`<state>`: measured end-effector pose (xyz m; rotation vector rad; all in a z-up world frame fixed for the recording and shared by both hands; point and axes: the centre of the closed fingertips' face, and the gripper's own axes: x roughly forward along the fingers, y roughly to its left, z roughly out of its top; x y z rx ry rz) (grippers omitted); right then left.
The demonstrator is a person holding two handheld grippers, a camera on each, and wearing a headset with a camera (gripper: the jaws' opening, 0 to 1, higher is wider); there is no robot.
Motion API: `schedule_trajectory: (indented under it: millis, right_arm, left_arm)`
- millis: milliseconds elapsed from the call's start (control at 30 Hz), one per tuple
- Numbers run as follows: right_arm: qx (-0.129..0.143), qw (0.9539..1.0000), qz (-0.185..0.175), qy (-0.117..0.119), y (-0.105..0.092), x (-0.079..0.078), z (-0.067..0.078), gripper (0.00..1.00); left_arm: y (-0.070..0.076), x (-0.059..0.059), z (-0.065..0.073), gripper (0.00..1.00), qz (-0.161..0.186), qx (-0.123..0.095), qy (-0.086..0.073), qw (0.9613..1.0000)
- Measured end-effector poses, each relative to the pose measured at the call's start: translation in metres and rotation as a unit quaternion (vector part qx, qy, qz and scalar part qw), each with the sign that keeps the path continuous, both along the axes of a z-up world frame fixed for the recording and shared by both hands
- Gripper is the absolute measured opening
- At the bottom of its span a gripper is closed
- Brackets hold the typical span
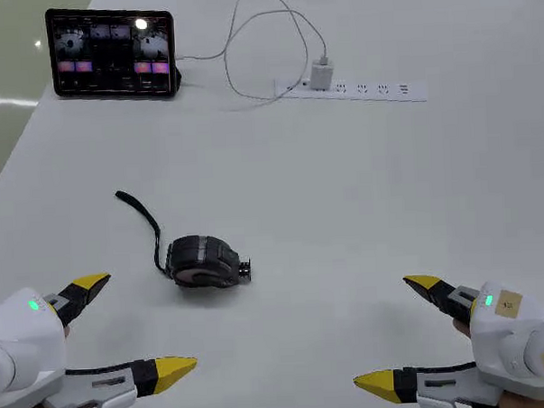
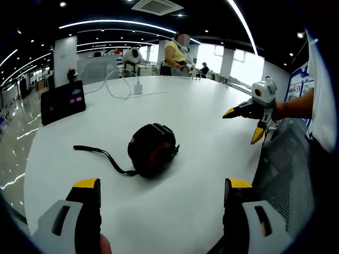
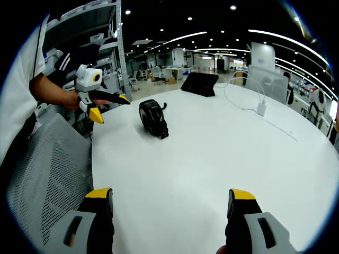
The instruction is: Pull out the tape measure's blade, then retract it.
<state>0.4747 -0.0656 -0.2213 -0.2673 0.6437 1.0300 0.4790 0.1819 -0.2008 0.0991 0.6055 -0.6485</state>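
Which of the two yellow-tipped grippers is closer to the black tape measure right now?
The left gripper: the black tape measure lies just ahead of its open jaws, while the right gripper sits farther off across the white table.

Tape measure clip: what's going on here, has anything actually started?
A person holds tongs in each hand over a white table. The left tongs and right tongs are both open, one on either side of the tape measure, touching nothing. The tape measure lies on the table with its blade in and its strap trailing toward a tablet. Nothing has been gripped yet.
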Motion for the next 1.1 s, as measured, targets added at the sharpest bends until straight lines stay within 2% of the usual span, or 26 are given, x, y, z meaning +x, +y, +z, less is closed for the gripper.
schedule_trajectory:
  millis: [300, 567, 1100]
  right_arm:
    - [-0.003, 1.0, 0.008, -0.001, 0.002, 0.005, 0.0, 0.88]
    - [-0.006, 0.9998, 0.019, -0.006, 0.007, 0.011, 0.0, 0.88]
    - [-0.005, 0.999, 0.043, -0.012, 0.021, 0.021, 0.0, 0.87]
  left_arm:
    - [0.0, 0.005, -0.001, 0.95, -0.005, 0.0, 0.002, 1.0]
    - [-0.004, 0.008, -0.005, 0.95, -0.02, 0.008, 0.004, 0.9998]
    - [-0.008, 0.023, -0.002, 0.96, -0.034, 0.019, -0.008, 0.9992]
